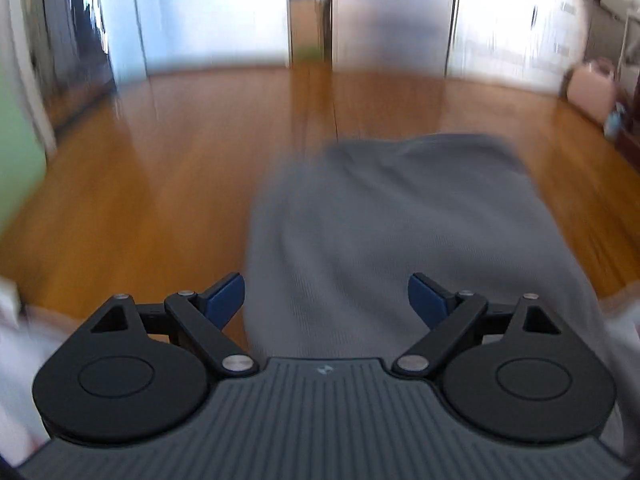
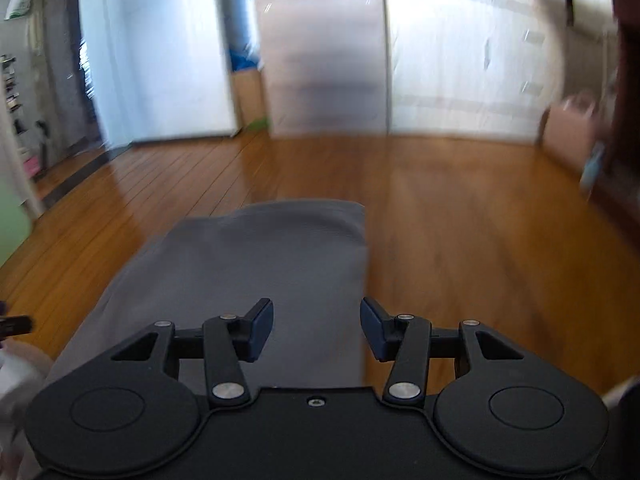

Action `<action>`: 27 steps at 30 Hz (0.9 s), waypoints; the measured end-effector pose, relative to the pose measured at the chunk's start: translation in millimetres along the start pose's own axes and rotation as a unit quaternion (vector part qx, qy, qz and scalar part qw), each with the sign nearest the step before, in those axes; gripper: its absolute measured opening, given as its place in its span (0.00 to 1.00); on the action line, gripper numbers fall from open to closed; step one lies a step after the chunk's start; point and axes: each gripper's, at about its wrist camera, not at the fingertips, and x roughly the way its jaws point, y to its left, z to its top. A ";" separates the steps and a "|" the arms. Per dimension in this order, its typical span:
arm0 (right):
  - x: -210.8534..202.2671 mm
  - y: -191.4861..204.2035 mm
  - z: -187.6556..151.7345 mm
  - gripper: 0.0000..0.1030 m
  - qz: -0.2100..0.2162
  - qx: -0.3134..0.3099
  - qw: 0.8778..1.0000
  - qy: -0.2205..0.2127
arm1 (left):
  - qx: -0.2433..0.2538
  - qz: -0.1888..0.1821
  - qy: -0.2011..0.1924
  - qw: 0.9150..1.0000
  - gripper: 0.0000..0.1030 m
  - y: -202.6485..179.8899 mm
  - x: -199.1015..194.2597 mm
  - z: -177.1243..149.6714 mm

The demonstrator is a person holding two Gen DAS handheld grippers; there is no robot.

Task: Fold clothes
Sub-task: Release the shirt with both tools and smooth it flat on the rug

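A grey folded garment (image 1: 384, 232) lies flat on the wooden floor (image 1: 160, 168), stretching away from me. In the left wrist view my left gripper (image 1: 326, 300) hangs above its near end, open wide, with nothing between the blue pads (image 1: 224, 296). In the right wrist view the same grey garment (image 2: 260, 256) lies below and to the left. My right gripper (image 2: 316, 328) hovers over its right edge, open about halfway, and holds nothing. Both views are blurred by motion.
White cupboards and doors (image 1: 500, 20) line the far wall. A pale pink box (image 1: 592, 92) stands at the far right by dark furniture. A green surface (image 1: 16, 152) shows at the left edge. Something white (image 1: 12, 344) lies near my left gripper.
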 end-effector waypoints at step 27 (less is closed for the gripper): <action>-67.2 -24.6 -180.8 0.05 -0.030 0.021 0.991 0.128 | 0.215 -0.249 0.053 0.943 0.87 -144.6 -35.4 -127.1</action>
